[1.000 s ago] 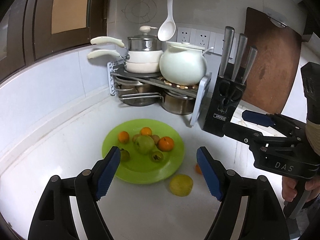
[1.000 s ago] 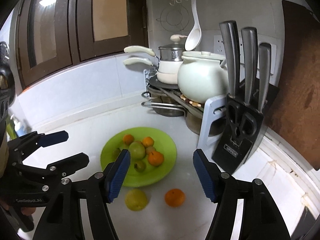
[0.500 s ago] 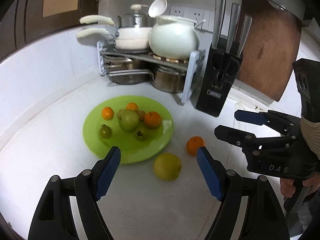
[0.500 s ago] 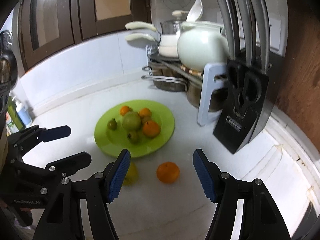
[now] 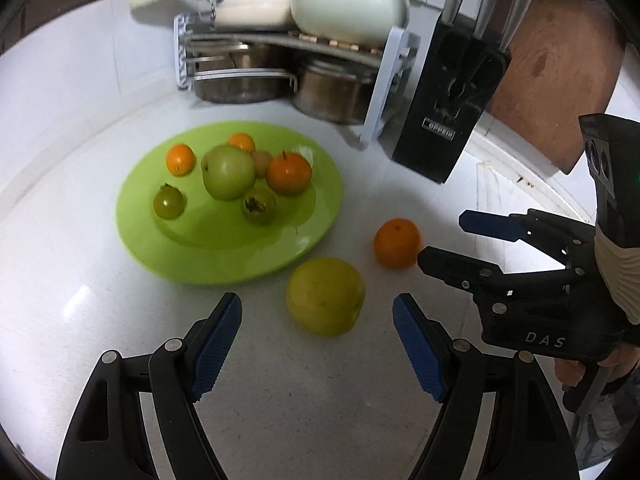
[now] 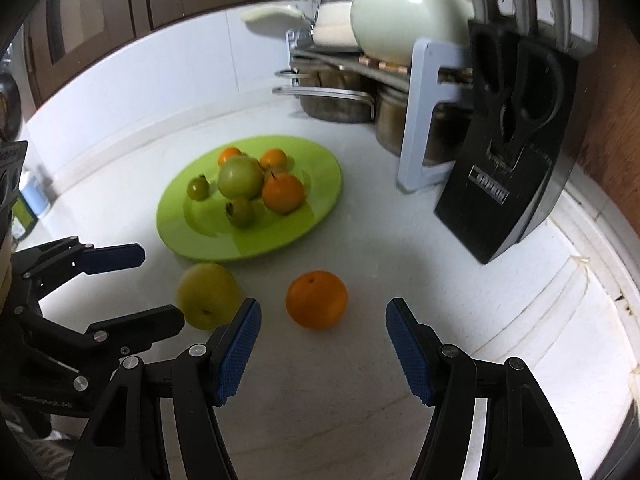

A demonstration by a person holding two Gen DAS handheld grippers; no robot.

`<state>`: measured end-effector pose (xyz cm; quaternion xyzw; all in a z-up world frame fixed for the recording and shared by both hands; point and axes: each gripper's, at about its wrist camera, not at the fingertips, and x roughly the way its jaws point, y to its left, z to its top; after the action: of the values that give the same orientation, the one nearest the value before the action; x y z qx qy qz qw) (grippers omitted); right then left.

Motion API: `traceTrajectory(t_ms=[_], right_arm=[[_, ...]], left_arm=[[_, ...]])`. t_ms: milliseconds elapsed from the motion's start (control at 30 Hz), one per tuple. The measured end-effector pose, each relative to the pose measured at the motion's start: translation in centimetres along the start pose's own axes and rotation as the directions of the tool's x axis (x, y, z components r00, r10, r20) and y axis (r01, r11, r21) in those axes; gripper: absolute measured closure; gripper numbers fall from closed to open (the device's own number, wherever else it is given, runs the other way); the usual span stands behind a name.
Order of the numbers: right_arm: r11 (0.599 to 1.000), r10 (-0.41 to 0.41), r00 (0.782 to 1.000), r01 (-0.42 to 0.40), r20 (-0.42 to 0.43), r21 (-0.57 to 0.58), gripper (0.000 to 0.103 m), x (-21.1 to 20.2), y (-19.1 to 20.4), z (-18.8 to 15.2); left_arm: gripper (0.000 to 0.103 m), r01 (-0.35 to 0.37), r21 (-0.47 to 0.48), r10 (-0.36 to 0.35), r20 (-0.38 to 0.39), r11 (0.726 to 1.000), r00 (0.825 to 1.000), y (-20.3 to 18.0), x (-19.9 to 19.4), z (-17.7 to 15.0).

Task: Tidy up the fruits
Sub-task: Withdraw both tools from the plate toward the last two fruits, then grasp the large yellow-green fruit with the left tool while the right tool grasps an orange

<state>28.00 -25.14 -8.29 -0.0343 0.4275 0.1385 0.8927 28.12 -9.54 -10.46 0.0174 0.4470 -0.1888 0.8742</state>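
Observation:
A lime-green plate (image 5: 168, 236) (image 6: 316, 204) on the white counter holds several fruits: a big green apple (image 5: 228, 172) (image 6: 240, 178), oranges and small green persimmons. Off the plate lie a yellow fruit (image 5: 325, 296) (image 6: 208, 294) and an orange (image 5: 397, 243) (image 6: 316, 299). My left gripper (image 5: 317, 312) is open, and the yellow fruit sits just ahead of its blue pads, untouched. My right gripper (image 6: 322, 320) is open too, with the orange just ahead between its fingertips, not gripped. Each gripper shows in the other's view, the right gripper (image 5: 468, 240) and the left gripper (image 6: 132, 288).
A corner rack (image 5: 384, 80) with steel pots and a white lidded pot (image 5: 348, 4) stands behind the plate. A black knife block (image 5: 448, 96) (image 6: 508, 152) and a brown cutting board (image 5: 560, 64) stand at the right. A person's hand (image 5: 580, 372) holds the right gripper.
Both grippers have come down and tilted toward the counter. The plate and the two loose fruits now look larger and nearer, each loose fruit lined up ahead of one gripper. Jaw widths are unchanged.

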Motion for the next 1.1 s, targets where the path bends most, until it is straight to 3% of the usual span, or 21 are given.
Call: traceTrajectory(t_ms=[400, 533, 767, 1100], right_arm=[[1.000, 0.025, 0.997, -0.025, -0.079, -0.004, 0.039, 3.6, -0.6, -0.2], [0.999, 0.045, 0.995, -0.045, -0.085, 0.004, 0.043, 4.1, -0.7, 0.0], [0.997, 0.076, 0.993, -0.077, -0.086, -0.003, 0.057, 4.4, -0.3, 0.1], [0.998, 0.064, 0.995, -0.064, -0.076, 0.005, 0.060, 4.1, -0.2, -0.2]], left_arm=[[0.036, 0.050, -0.026, -0.052, -0.057, 0.998, 0.997, 0.5, 2.7, 0.3], [0.039, 0.059, -0.036, -0.061, -0.064, 0.998, 0.996, 0.5, 3.2, 0.5], [0.053, 0.097, -0.051, -0.101, -0.083, 0.994, 0.991, 0.7, 3.7, 0.7], [0.054, 0.067, -0.025, -0.069, -0.074, 0.997, 0.995, 0.2, 3.6, 0.7]])
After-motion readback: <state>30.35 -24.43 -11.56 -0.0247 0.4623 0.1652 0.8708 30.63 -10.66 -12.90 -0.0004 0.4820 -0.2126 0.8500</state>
